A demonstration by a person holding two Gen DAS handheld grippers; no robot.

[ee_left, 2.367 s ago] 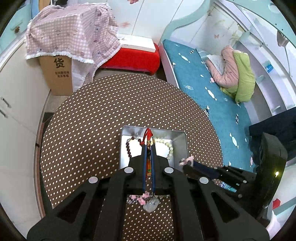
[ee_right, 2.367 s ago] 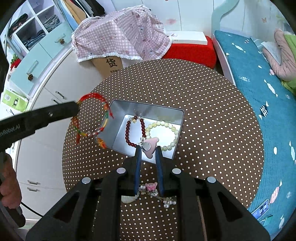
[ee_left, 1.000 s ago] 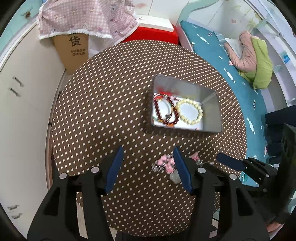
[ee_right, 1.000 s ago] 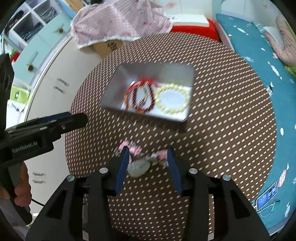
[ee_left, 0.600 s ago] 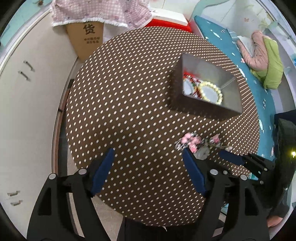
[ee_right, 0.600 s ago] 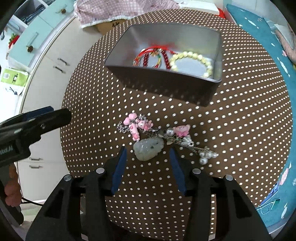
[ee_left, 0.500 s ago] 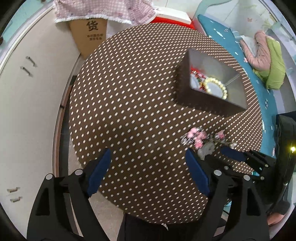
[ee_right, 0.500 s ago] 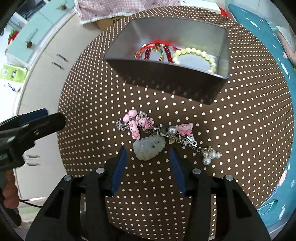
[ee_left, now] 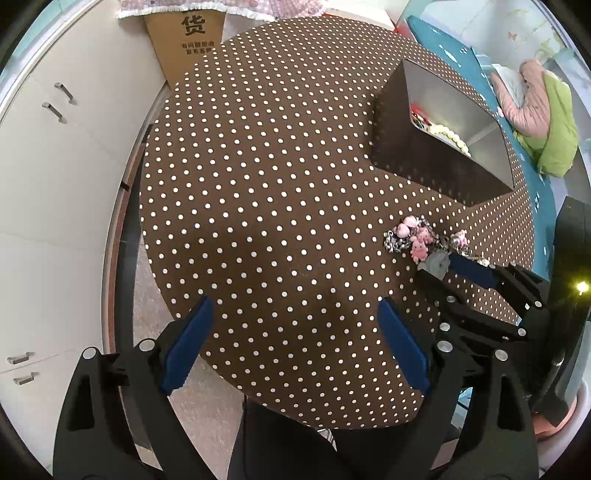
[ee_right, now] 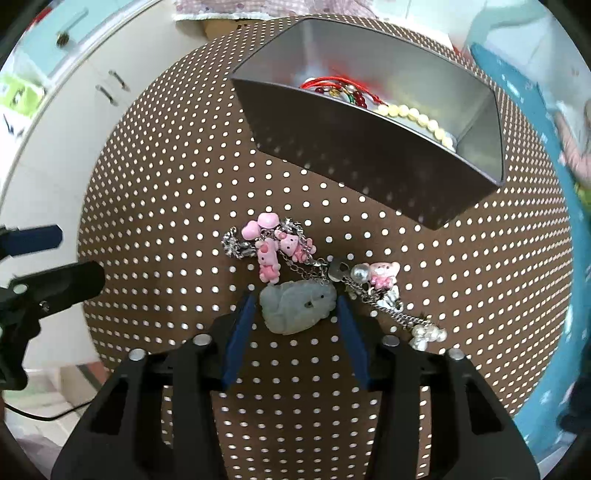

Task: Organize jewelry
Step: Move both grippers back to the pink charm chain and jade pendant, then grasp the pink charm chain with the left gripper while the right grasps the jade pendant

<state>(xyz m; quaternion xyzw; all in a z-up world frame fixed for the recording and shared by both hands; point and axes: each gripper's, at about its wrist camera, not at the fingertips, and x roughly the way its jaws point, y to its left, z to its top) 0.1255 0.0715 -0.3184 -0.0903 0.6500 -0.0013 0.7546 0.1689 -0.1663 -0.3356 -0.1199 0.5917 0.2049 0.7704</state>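
A pale green jade pendant (ee_right: 297,304) lies on the brown dotted tablecloth (ee_right: 166,184), tangled with a silver chain of pink charms (ee_right: 273,251) and pearls (ee_right: 428,334). My right gripper (ee_right: 294,297) points down at it, jaws closing, and the pendant sits between the blue pads with a small gap on the left side. Behind it, the metal tin (ee_right: 351,147) holds a red cord bracelet (ee_right: 332,88) and a cream bead bracelet (ee_right: 417,116). My left gripper (ee_left: 294,302) hangs over bare cloth to the left, jaws opening wide with nothing between them.
The round table's edge (ee_left: 147,229) is close on the left, with white cabinets (ee_left: 55,147) and a cardboard box (ee_left: 195,33) beyond. A teal bed (ee_left: 461,55) runs along the right. A person's dark clothing (ee_left: 280,443) shows below the near edge.
The red cord bracelet once in my left gripper now lies in the tin. Both grippers sank toward the table. The left spread wide; the right came down around the jade pendant.
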